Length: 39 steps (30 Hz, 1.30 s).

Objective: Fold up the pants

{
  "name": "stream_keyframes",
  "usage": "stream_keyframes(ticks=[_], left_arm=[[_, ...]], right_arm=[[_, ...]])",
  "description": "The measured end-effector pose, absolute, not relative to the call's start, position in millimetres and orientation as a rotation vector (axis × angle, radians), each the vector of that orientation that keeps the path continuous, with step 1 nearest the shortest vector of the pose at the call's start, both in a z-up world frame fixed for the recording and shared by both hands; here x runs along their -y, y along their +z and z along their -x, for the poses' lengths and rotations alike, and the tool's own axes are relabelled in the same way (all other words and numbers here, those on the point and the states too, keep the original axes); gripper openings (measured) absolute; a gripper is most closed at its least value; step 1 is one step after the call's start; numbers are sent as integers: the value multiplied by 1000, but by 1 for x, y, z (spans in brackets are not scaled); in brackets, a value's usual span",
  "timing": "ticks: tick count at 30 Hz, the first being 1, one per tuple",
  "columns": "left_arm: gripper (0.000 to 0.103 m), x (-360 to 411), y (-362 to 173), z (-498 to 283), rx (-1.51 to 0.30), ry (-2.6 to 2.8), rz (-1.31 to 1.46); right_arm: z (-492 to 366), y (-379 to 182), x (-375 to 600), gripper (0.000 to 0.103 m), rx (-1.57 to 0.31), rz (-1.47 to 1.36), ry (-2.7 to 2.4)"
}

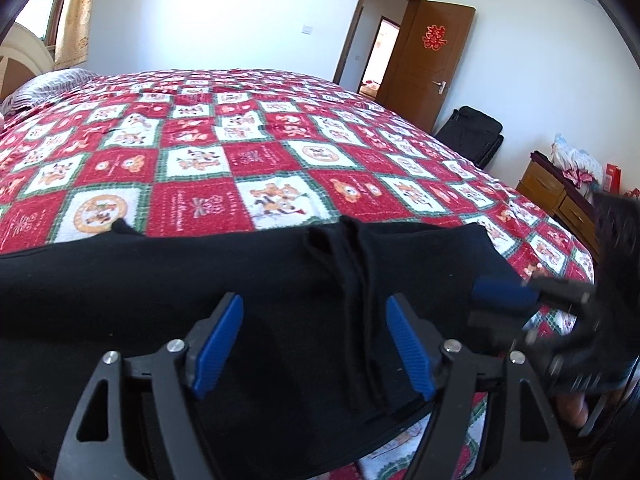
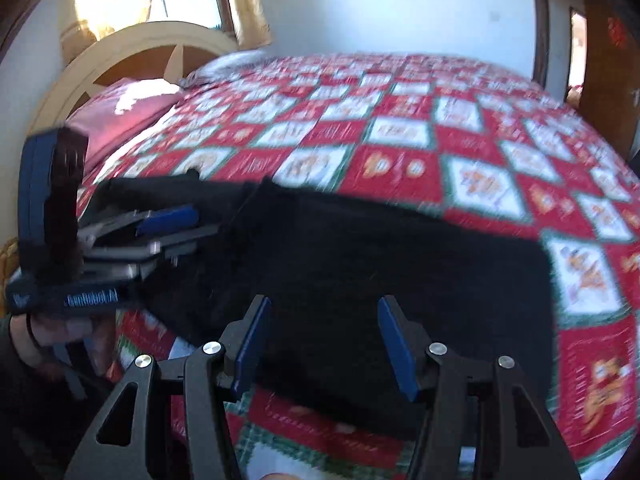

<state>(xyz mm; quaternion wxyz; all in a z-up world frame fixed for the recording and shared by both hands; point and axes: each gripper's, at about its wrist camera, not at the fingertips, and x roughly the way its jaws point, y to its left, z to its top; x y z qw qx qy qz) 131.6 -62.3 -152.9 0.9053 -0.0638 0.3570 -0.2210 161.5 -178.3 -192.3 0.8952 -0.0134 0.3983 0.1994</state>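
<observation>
Black pants [image 1: 280,264] folded into a long band across the near edge of a bed, both claws spread and holding nothing.

In the left wrist view the pants fill the lower half of the frame, with a bunched ridge of folds near centre. The left gripper [image 1: 316,340] hangs over them with jaws wide; the right gripper [image 2: 320,344] stands moderately open above the cloth, nothing pinched. Under the pants lies a red, white and green checked quilt [image 1: 248,160] printed with cartoon bears; its small script is unreadable. At upper right, a brown door [image 1: 432,64] bears a red double-happiness paper-cut [image 1: 435,37]. The lettering on the left gripper's handle in the right wrist view is too blurred to read.
</observation>
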Motion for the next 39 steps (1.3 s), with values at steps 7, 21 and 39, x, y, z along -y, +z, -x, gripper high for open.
stream_keyframes(ticks=[7, 21, 39], left_arm=[[80, 54, -157, -132, -741, -450, 155], [81, 22, -153, -123, -706, -345, 195], [85, -22, -153, -120, -673, -240, 319]], right_arm=[[-146, -197, 159, 58, -791, 135, 433], [-209, -171, 137, 58, -782, -76, 423], [-200, -187, 88, 14, -771, 140, 359]])
